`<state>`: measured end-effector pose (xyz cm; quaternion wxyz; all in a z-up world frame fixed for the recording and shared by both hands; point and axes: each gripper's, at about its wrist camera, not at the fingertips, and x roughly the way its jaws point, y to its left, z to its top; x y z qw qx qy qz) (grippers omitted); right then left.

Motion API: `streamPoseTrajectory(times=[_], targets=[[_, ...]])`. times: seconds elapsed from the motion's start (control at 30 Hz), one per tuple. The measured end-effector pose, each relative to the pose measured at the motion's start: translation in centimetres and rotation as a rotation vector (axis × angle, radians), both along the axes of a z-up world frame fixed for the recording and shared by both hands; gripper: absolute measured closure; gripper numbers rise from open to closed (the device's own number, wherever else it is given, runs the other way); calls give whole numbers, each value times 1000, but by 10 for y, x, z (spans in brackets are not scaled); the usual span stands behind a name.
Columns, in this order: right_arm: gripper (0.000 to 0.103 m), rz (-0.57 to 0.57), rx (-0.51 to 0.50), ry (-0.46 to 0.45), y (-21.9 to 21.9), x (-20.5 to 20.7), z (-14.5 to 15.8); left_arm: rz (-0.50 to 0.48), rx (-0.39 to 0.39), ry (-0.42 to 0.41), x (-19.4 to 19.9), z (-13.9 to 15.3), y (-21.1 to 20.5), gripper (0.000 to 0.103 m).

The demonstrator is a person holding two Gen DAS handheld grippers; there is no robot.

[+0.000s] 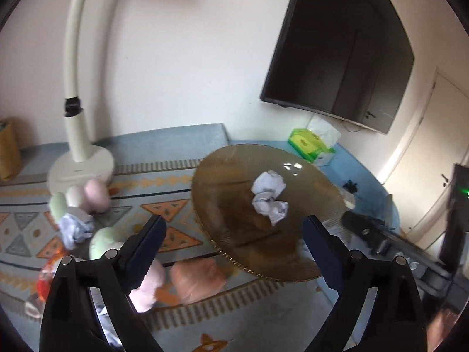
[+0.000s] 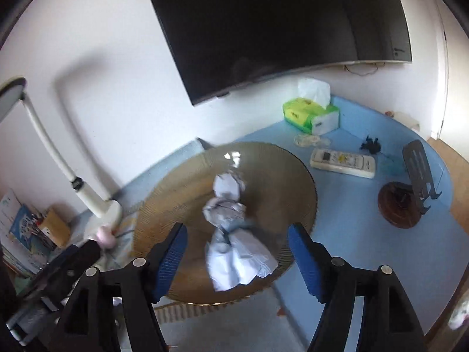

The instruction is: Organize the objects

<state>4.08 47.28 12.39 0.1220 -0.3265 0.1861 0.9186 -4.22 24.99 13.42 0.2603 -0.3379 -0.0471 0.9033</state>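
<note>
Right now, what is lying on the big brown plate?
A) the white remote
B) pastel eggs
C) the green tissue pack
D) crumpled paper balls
D: crumpled paper balls lie in the middle of the brown plate, while the pastel eggs sit on the patterned mat and the white remote and green tissue pack rest on the blue surface beside it.

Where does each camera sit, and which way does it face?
Left wrist: on the left hand-held gripper, angled down at the amber plate, crumpled paper and patterned mat; both fingers show.
Right wrist: on the right hand-held gripper, angled down at the same plate; both fingers show.
Shared: plate, paper, tissue pack, lamp, TV.
</note>
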Motion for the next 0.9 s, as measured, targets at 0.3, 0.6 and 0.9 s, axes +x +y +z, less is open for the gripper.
streamPoseTrajectory(times=[0.3,0.6,0.9], targets=[[33,134,78,85,-48,34,11,88,-17,178,54,41,-88,0],[37,411,116,-129,-161,14,-75,395,-115,70,98,-30,-221,0],[37,411,258,-232,-180,-62,-105,503,-170,54,82,-66,-263,1]])
